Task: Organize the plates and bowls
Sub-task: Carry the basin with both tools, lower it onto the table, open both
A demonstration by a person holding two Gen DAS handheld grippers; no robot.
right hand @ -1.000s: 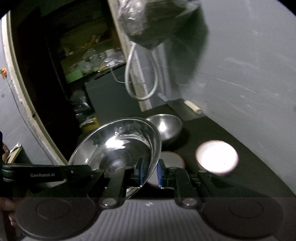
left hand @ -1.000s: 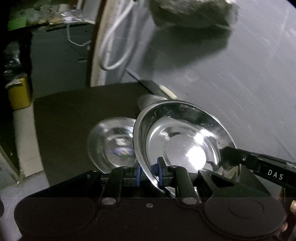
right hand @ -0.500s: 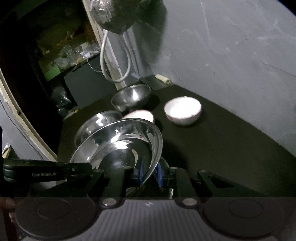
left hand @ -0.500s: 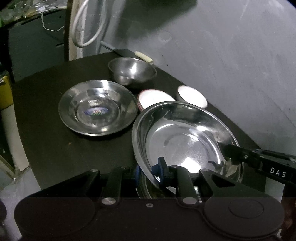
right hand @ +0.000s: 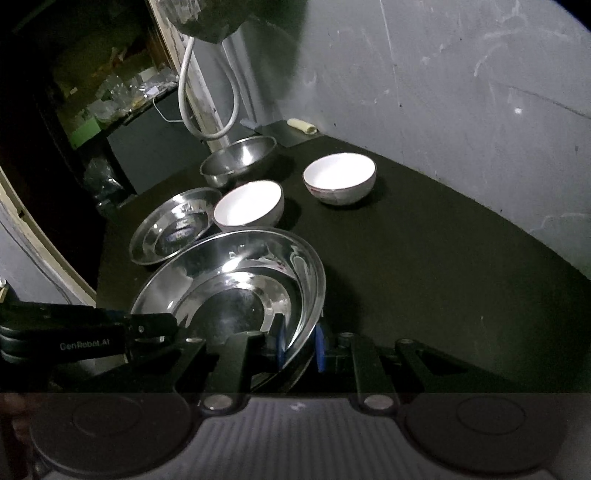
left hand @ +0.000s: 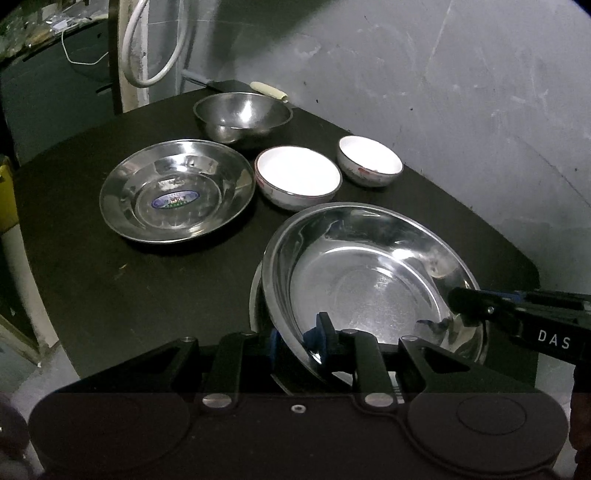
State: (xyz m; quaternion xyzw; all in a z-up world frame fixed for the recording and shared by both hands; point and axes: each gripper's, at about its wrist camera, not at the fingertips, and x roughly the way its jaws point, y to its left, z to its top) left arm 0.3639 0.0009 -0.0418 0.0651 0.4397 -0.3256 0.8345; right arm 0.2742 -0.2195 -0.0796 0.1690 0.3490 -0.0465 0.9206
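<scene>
A grey plastered wall [left hand: 461, 92] backs a dark desk [left hand: 110, 280] in a dim room. Both tongs clamp one large steel plate [left hand: 369, 277]: the left tongs [left hand: 295, 338] pinch its near rim, the right tongs [right hand: 299, 341] grip the opposite edge, blue pads pressed on the metal. The plate now lies low at the desk's near edge, seemingly over a second rim beneath it.

The left view shows the whole spread beyond: a stickered steel plate [left hand: 177, 190], a steel bowl [left hand: 242, 116], and two white bowls, one nearer [left hand: 297, 177] and one by the wall [left hand: 369, 160]. The right view alone shows a dark bag [right hand: 236, 14] hanging overhead and a cluttered shelf [right hand: 110, 99] through the doorway.

A second ago the plate was tilted high against the wall, hiding the white bowls; it has since come down nearly level.
</scene>
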